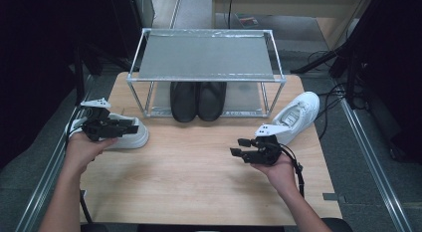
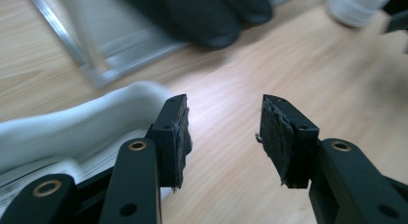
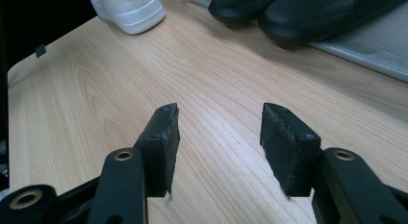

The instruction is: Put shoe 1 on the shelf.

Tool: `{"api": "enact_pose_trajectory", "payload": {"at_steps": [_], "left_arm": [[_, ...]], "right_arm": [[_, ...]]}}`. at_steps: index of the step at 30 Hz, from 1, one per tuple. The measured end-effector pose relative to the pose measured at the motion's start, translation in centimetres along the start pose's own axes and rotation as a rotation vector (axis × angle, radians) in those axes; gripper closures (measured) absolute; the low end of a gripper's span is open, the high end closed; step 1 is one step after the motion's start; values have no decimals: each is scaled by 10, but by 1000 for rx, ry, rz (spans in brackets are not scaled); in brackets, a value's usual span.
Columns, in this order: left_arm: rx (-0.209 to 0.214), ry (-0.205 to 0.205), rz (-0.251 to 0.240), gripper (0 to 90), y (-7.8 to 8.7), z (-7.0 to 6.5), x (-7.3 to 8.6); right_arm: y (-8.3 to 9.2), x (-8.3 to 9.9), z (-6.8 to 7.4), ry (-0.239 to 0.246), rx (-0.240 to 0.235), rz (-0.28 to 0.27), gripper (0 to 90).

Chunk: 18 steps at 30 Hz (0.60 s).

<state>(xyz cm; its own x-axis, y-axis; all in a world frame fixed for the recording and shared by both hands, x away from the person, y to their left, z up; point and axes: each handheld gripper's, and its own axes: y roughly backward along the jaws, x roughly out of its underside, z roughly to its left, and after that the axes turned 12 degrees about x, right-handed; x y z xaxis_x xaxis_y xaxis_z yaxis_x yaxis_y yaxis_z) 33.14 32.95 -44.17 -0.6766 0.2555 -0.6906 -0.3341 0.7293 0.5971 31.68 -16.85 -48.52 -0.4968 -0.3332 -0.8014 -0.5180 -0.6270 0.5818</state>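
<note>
A white sneaker [image 1: 130, 138] lies at the table's left edge. My left gripper [image 1: 132, 126] hovers over it, pointing right. In the left gripper view that gripper [image 2: 223, 137] is open with bare wood between its pads, and the sneaker [image 2: 72, 125] lies outside its left-hand jaw. A second white sneaker [image 1: 296, 115] rests at the right, toe toward the far edge. Just in front of it my right gripper [image 1: 237, 146] points left, open [image 3: 219, 142] over bare wood. A pair of black shoes [image 1: 197, 100] stands on the rack's lower shelf.
The metal rack [image 1: 206, 55] stands at the back of the wooden table [image 1: 194, 162], its top shelf bare. Cables trail off the right side. Metal rails run along both sides of the table.
</note>
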Motion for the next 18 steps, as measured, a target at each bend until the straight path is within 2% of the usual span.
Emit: {"api": "enact_pose_trajectory", "payload": {"at_steps": [4,7,14,18], "left_arm": [[-18,28,3,551,-3,10,2],[-31,49,38,563,-12,18,3],[-29,67,71,616,-29,29,3],[-10,73,85,637,-37,31,1]], "right_arm": [[1,1,2,5,-3,2,494],[1,2,3,5,1,8,493],[6,6,0,-11,18,4,492],[9,9,-1,-20,26,1,491]]}}
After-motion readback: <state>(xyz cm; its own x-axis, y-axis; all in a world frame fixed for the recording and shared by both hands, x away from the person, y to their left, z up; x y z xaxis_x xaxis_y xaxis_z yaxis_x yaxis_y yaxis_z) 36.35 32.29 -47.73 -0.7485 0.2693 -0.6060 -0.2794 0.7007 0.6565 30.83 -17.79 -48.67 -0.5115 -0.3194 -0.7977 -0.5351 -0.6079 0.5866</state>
